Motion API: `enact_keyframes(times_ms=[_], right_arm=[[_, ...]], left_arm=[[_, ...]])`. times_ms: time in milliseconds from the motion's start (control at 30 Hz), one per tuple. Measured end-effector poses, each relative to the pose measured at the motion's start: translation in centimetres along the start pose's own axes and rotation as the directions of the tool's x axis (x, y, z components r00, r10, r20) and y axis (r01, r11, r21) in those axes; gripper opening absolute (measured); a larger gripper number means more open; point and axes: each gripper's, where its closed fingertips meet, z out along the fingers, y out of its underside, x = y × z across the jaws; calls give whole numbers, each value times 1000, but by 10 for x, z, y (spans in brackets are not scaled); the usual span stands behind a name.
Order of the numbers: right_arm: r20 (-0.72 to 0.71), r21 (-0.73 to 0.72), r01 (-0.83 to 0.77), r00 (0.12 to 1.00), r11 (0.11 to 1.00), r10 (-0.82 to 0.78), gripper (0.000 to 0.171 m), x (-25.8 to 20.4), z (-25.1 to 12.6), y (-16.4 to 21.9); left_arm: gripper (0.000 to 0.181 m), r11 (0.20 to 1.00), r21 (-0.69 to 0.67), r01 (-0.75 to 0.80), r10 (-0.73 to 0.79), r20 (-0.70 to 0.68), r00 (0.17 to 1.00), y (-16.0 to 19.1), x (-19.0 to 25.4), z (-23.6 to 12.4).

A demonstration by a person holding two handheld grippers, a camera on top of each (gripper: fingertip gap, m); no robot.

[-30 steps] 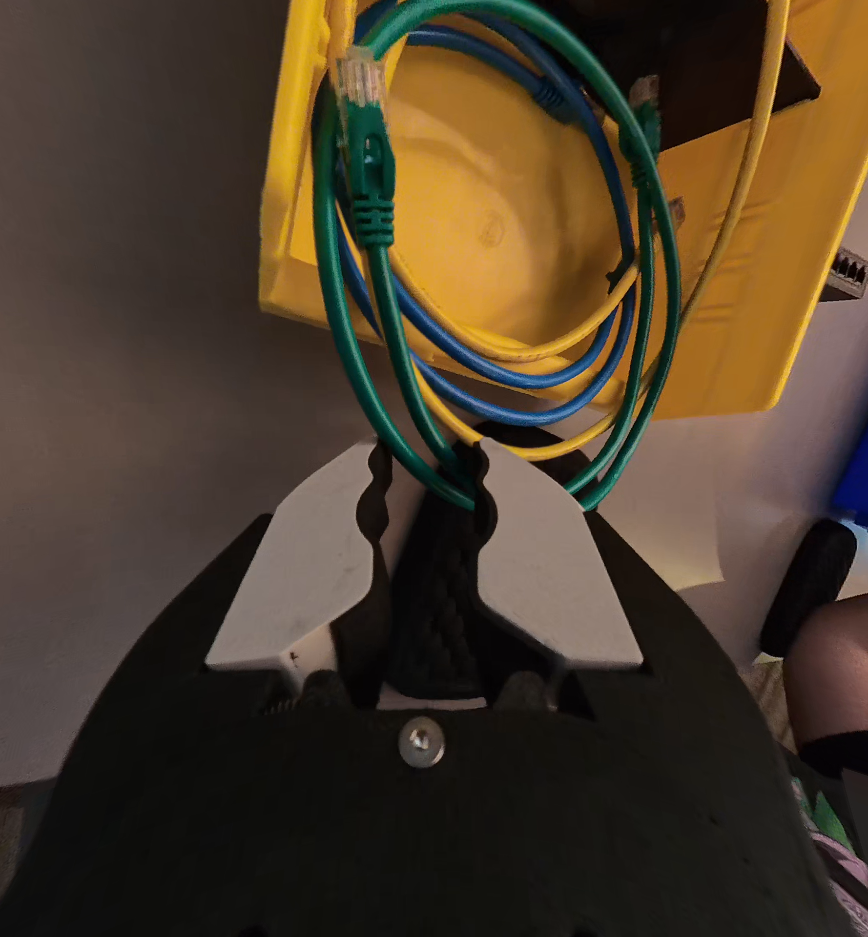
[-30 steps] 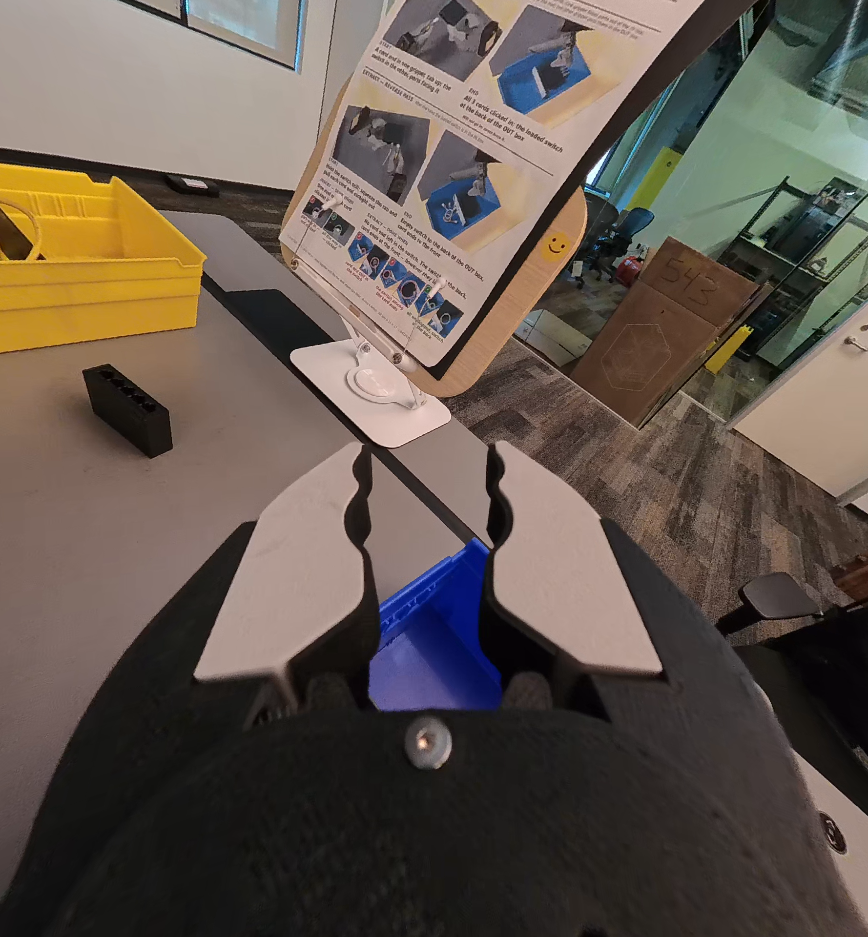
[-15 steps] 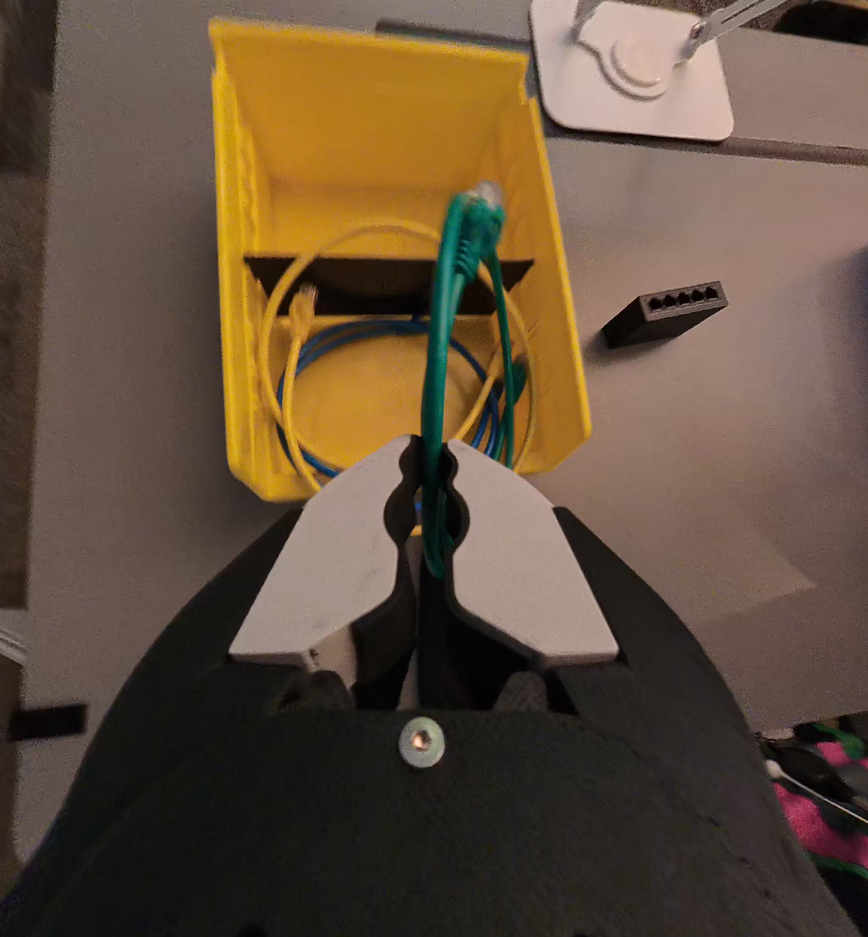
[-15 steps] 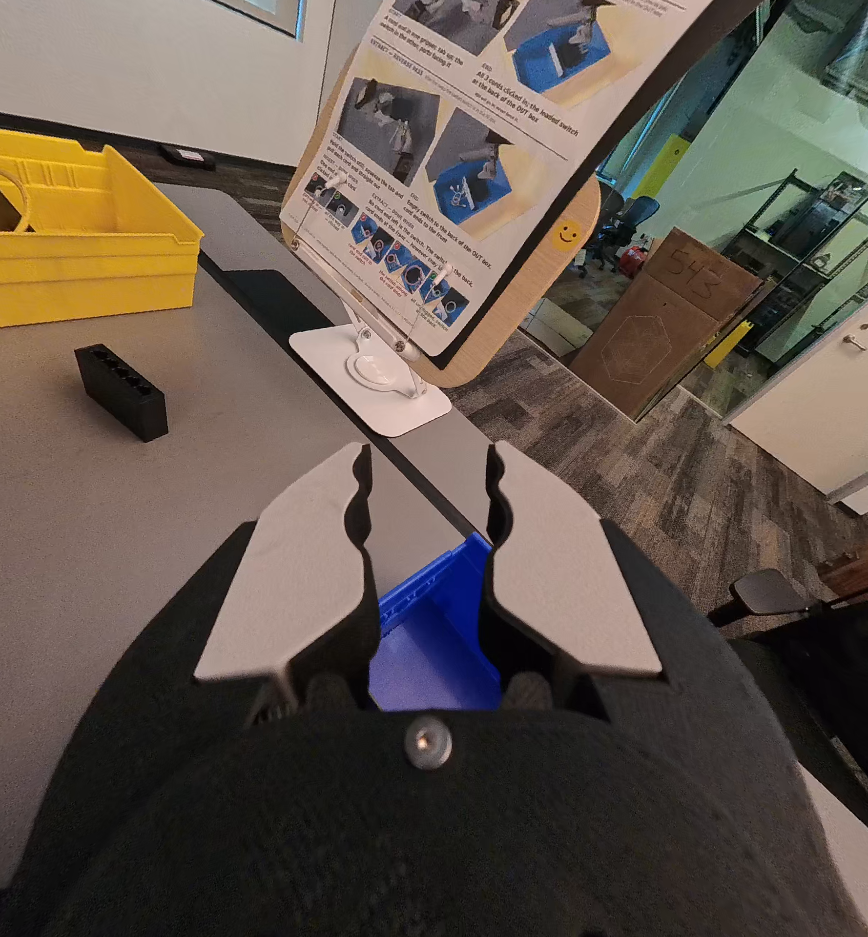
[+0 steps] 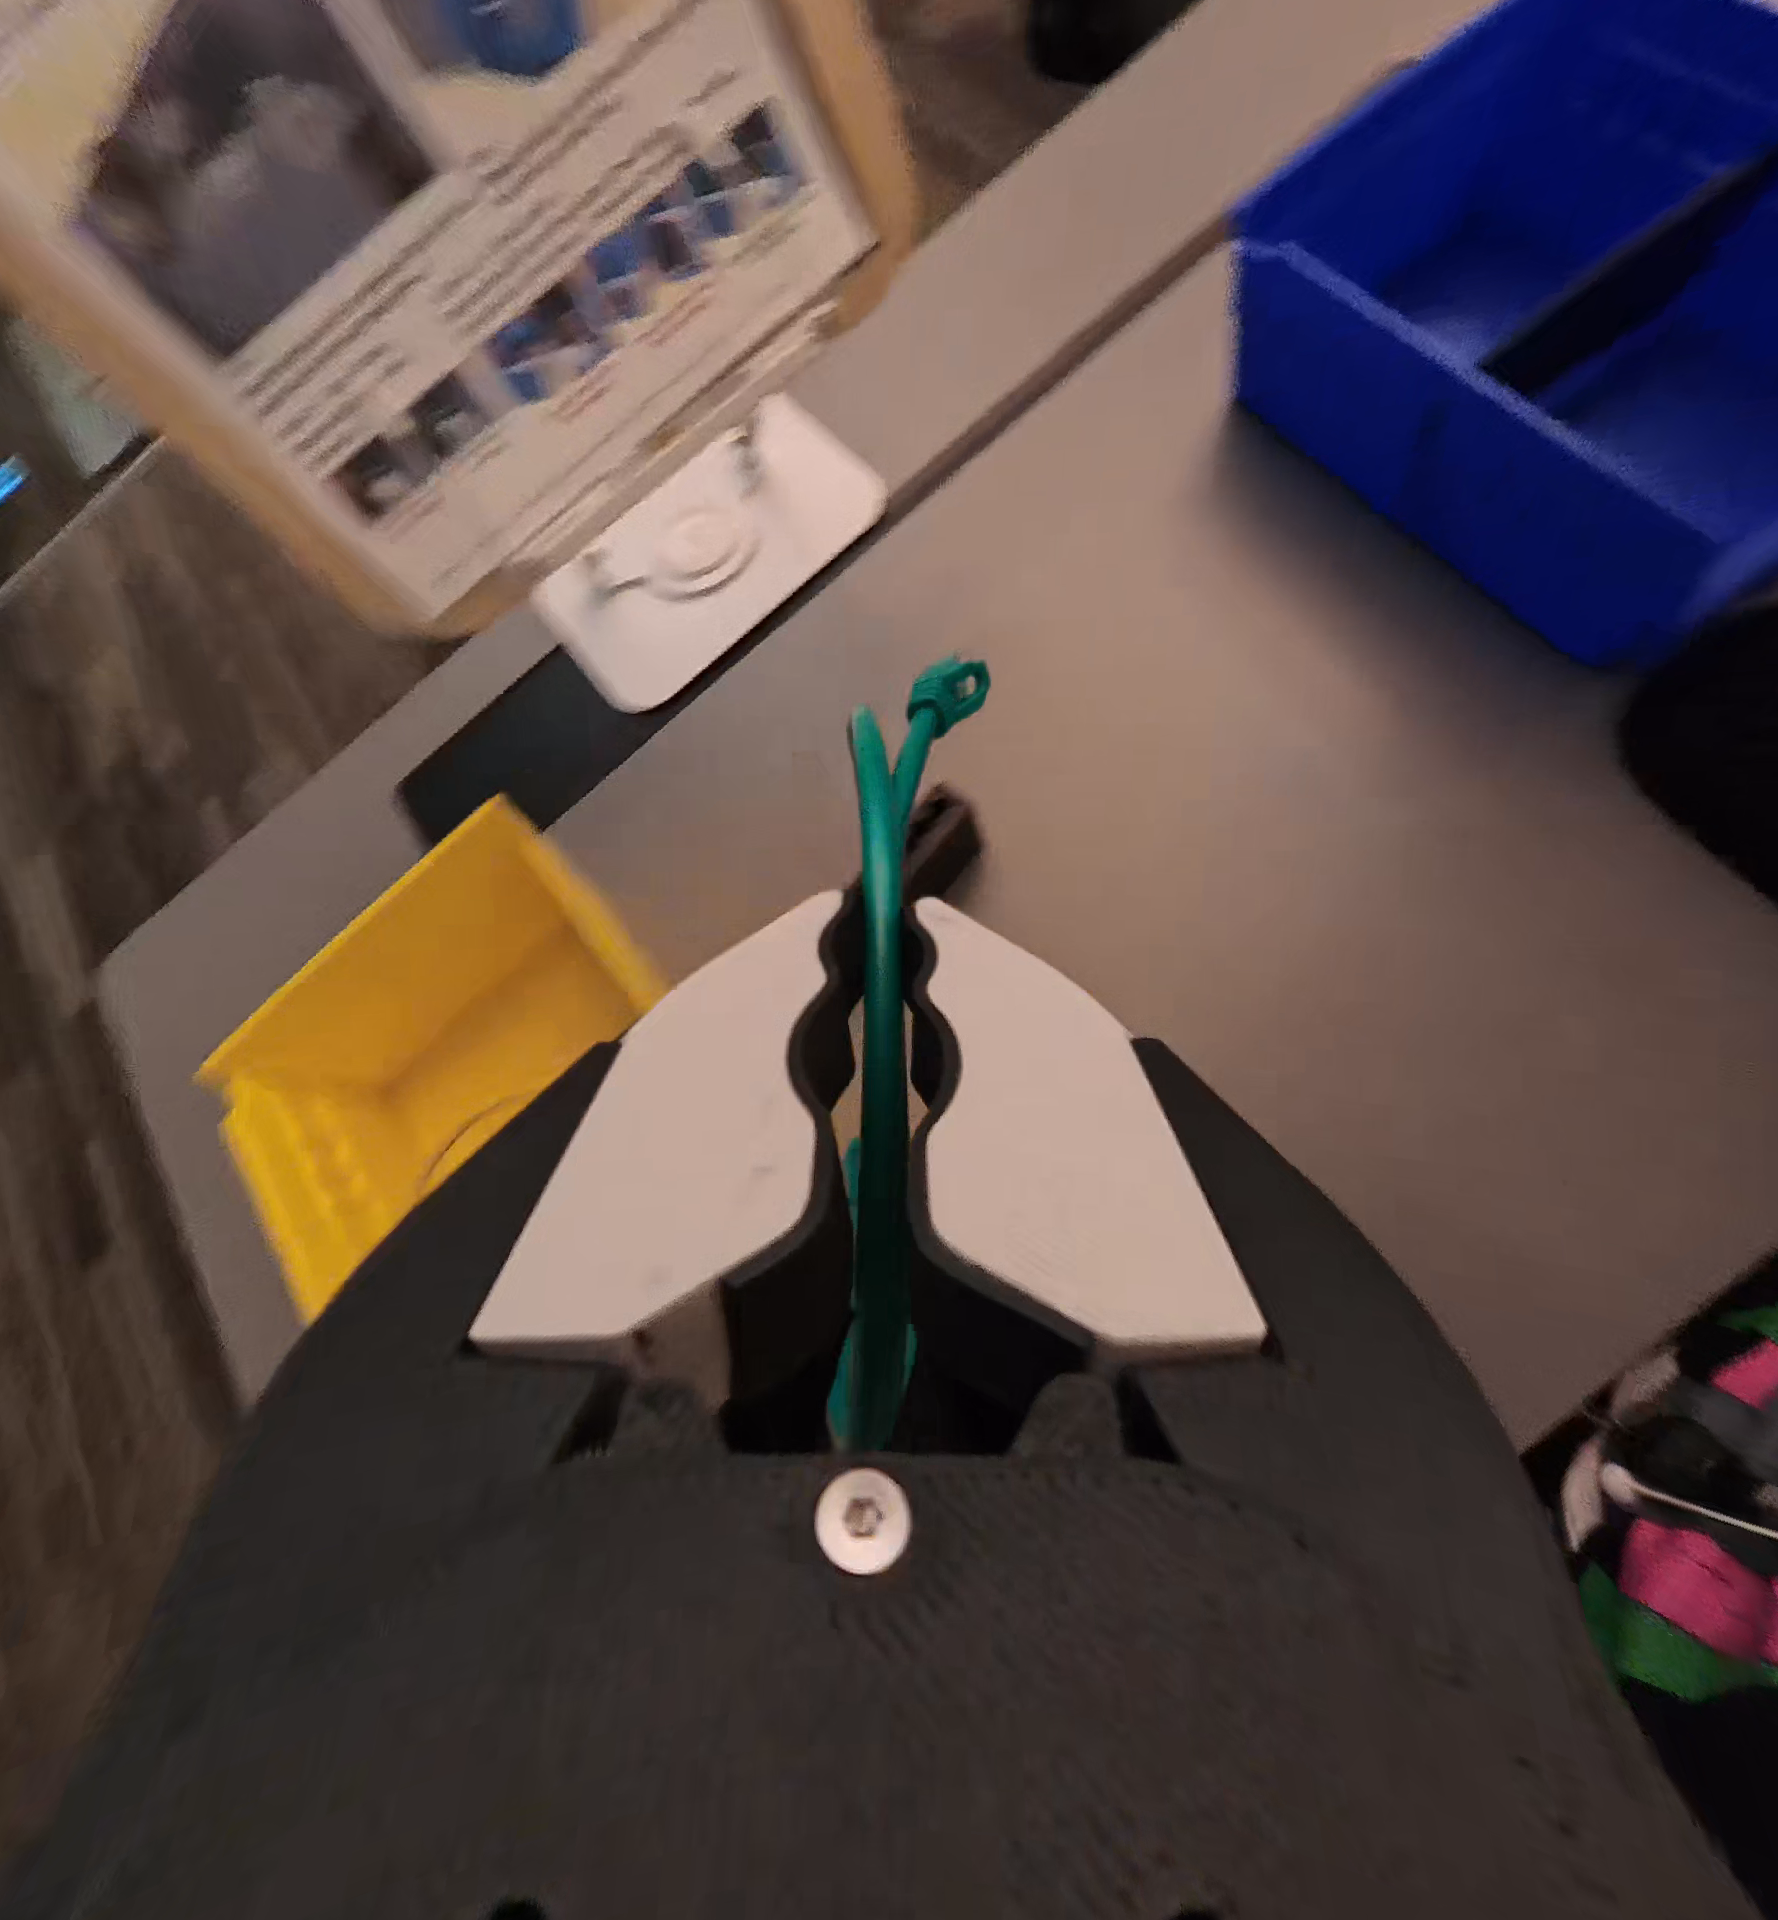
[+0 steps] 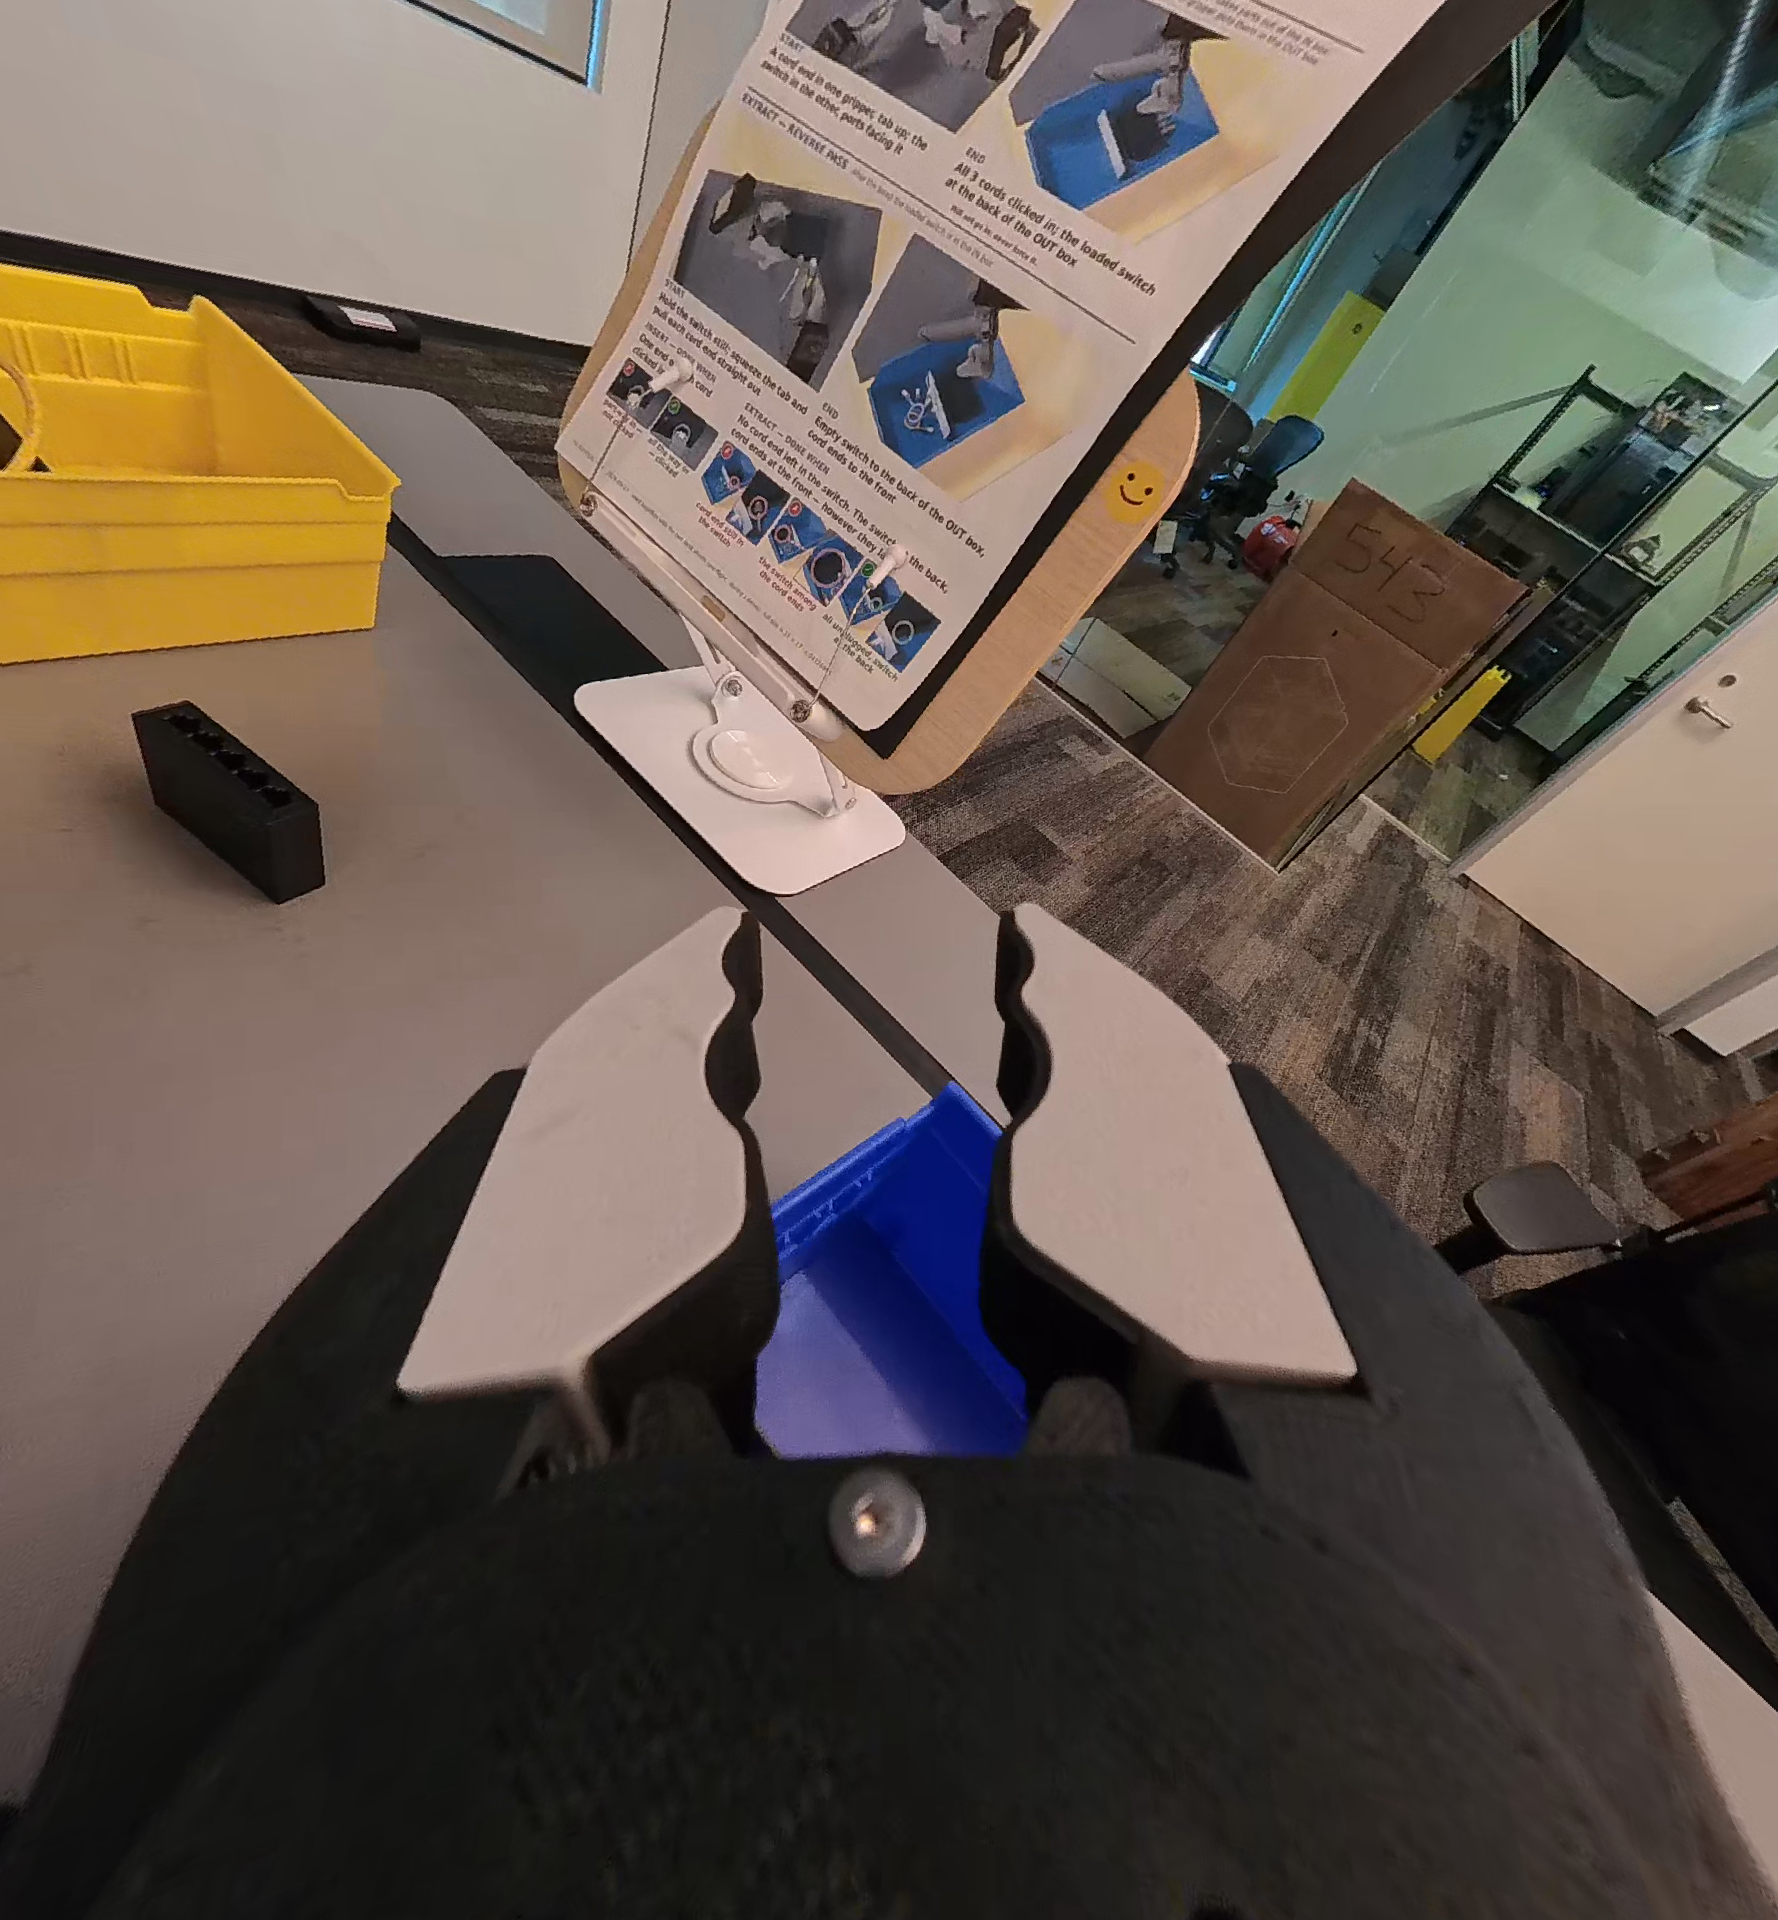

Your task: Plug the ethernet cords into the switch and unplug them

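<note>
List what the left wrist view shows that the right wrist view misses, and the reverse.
Only the left wrist view: the left gripper shut on a green ethernet cord.
Only the right wrist view: the open right gripper, a brown cardboard box, glass walls.
Both: yellow plastic bin, black rectangular switch, blue plastic bin, instruction board on its white stand.

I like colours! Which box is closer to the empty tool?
The blue bin, right under the open right tool. The yellow bin sits farther off.
</note>
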Motion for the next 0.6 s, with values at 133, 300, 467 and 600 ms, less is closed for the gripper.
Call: enact_keyframes(times_ms=[133,300,467,600], right_arm=[[-3,6,-10,1000,1000,10,44,2,-4,2],[-8,7,-19,1000,1000,19,44,6,-5,5],[-6,-12,-33,999,999,33,44,8,0,12],[-25,-54,-24,999,998,22,44,11,4,21]], left_arm=[[5,999,27,-42,48,-323,945,-20,71,42],[5,997,-80,0,-51,-633,772,-7,126,124],[5,991,-134,-8,-76,-606,792,8,127,210],[6,965,-234,-115,-9,-470,883,33,111,268]])
